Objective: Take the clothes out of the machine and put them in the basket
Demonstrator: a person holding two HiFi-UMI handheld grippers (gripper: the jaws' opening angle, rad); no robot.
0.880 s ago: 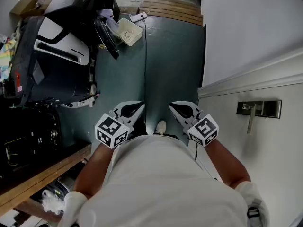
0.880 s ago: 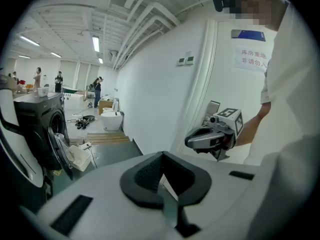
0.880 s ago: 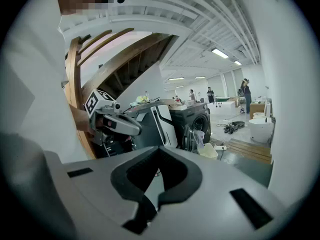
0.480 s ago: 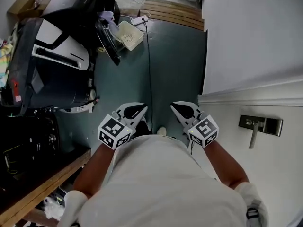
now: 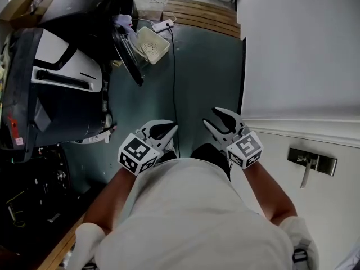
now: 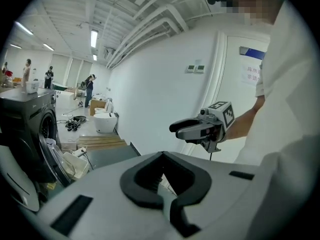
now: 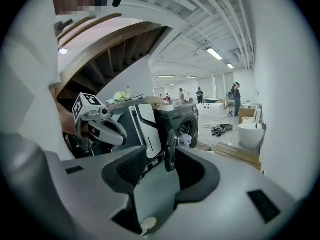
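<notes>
With the left tool [image 5: 169,129] closed and empty and the right tool [image 5: 212,117] open and empty, the clothes [image 5: 121,21] lie in the open machine [image 5: 95,4] at 11 o'clock, beside the basket [image 5: 153,43], well apart from both tools, left tool nearer.

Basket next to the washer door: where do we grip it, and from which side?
Probably the basket rim on the side facing bare floor, coming from the right in the head view. That rim is a thin wall jaws can straddle; the opposite side sits close to the open washer door, leaving little room.
</notes>
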